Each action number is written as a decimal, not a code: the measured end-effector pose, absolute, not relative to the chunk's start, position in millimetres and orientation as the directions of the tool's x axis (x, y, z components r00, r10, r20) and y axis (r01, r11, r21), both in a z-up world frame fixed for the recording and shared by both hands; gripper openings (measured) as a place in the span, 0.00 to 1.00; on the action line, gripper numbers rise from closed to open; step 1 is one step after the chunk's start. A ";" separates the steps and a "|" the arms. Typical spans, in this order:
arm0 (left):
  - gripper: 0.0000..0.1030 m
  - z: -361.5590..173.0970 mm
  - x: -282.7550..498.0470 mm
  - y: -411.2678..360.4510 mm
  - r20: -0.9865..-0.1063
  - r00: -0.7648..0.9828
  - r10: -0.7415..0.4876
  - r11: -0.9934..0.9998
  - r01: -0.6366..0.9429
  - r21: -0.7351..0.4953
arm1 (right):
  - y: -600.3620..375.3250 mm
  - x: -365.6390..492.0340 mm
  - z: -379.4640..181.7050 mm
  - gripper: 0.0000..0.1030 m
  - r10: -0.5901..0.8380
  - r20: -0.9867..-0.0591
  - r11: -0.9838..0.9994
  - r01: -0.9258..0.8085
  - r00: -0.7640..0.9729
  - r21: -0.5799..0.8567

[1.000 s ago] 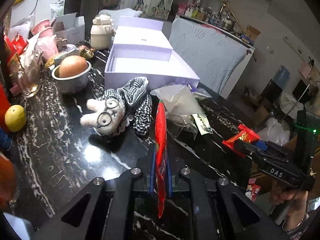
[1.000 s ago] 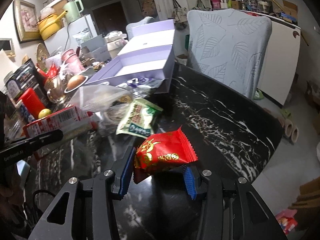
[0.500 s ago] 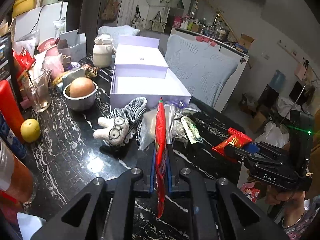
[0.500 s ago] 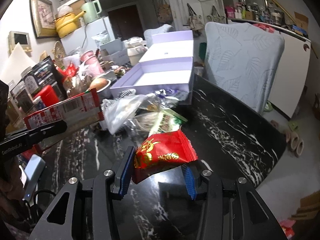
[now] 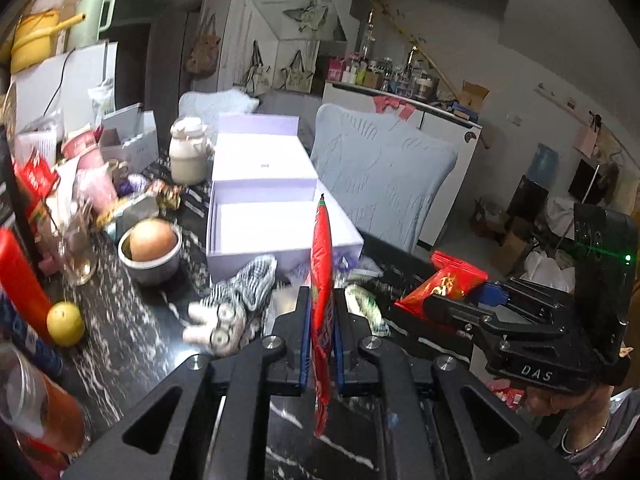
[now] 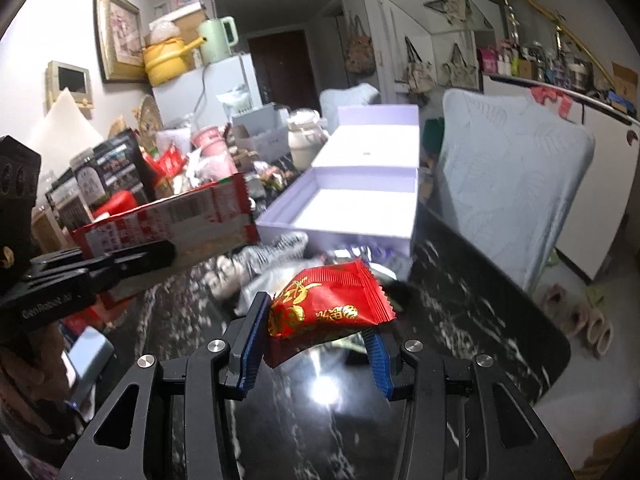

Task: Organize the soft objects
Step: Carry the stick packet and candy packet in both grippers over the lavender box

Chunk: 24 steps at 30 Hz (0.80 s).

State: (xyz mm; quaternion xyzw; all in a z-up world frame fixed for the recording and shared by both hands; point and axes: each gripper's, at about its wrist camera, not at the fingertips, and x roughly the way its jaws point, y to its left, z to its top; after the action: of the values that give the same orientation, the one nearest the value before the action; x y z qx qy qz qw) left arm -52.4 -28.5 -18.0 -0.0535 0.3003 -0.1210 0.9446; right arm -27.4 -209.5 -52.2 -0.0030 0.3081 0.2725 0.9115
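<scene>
My left gripper (image 5: 321, 312) is shut on a flat red snack bag (image 5: 322, 264), held edge-on above the black marble table; the bag also shows in the right wrist view (image 6: 180, 224). My right gripper (image 6: 316, 332) is shut on a small red snack packet (image 6: 328, 308), also seen in the left wrist view (image 5: 444, 284). An open lilac box (image 5: 272, 220) (image 6: 352, 208) stands ahead of both. A plush toy with a checked cloth (image 5: 232, 308) and clear plastic packets (image 6: 260, 280) lie in front of the box.
A metal bowl with a brown egg-like object (image 5: 152, 248), a yellow lemon (image 5: 66, 324), a red bottle (image 5: 20, 280), a cream jar (image 5: 186, 156) and assorted clutter crowd the table's left side. A chair with a pale cover (image 5: 380, 176) stands behind the box.
Both grippers have risen and pulled back from the table with their packets still held. The box and plush toy now look farther and lower.
</scene>
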 end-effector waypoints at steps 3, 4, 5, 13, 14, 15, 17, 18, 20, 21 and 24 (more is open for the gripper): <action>0.09 -7.9 -45.5 -30.6 -0.530 0.805 -0.267 0.963 0.210 -0.166 | -206.5 -23.0 -39.4 0.43 0.503 -0.538 0.846 -0.512 0.676 0.148; 0.09 -4.9 -42.7 -30.9 -0.522 0.810 -0.269 0.963 0.213 -0.166 | -205.8 -21.8 -35.5 0.43 0.505 -0.531 0.845 -0.516 0.681 0.143; 0.09 -1.8 -39.9 -32.6 -0.516 0.813 -0.271 0.962 0.216 -0.165 | -205.3 -19.9 -31.9 0.43 0.506 -0.525 0.844 -0.518 0.685 0.137; 0.09 15.0 -7.3 -31.0 -0.489 0.834 -0.254 0.966 0.197 -0.166 | -201.5 8.4 -0.8 0.43 0.507 -0.482 0.842 -0.531 0.715 0.098; 0.09 16.8 -1.2 -29.8 -0.488 0.836 -0.250 0.967 0.192 -0.166 | -200.7 12.4 1.8 0.43 0.508 -0.479 0.841 -0.532 0.716 0.095; 0.09 17.9 4.7 -28.9 -0.488 0.838 -0.246 0.968 0.188 -0.165 | -200.2 16.9 3.8 0.43 0.507 -0.477 0.841 -0.532 0.717 0.095; 0.09 20.9 17.1 -26.6 -0.483 0.843 -0.236 0.970 0.178 -0.163 | -198.8 29.9 8.3 0.43 0.513 -0.472 0.839 -0.536 0.717 0.096; 0.09 22.7 24.6 -24.7 -0.480 0.847 -0.230 0.971 0.171 -0.164 | -198.3 35.1 9.9 0.43 0.515 -0.471 0.837 -0.538 0.716 0.097; 0.09 25.4 38.5 -21.5 -0.474 0.852 -0.223 0.973 0.165 -0.162 | -197.3 47.4 13.5 0.43 0.517 -0.466 0.837 -0.539 0.718 0.097; 0.09 26.5 45.5 -20.3 -0.474 0.853 -0.218 0.974 0.161 -0.159 | -195.7 56.3 15.3 0.43 0.515 -0.464 0.837 -0.539 0.721 0.093; 0.09 29.7 68.4 -17.2 -0.473 0.852 -0.225 0.973 0.173 -0.152 | -193.2 76.2 18.7 0.43 0.516 -0.463 0.836 -0.543 0.721 0.086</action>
State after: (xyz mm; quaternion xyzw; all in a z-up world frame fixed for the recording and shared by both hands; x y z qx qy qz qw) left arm 68.4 -17.2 29.7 -0.0518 0.2516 -0.1033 0.9609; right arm 76.2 -193.2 18.7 -0.0280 0.2409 0.2853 0.9272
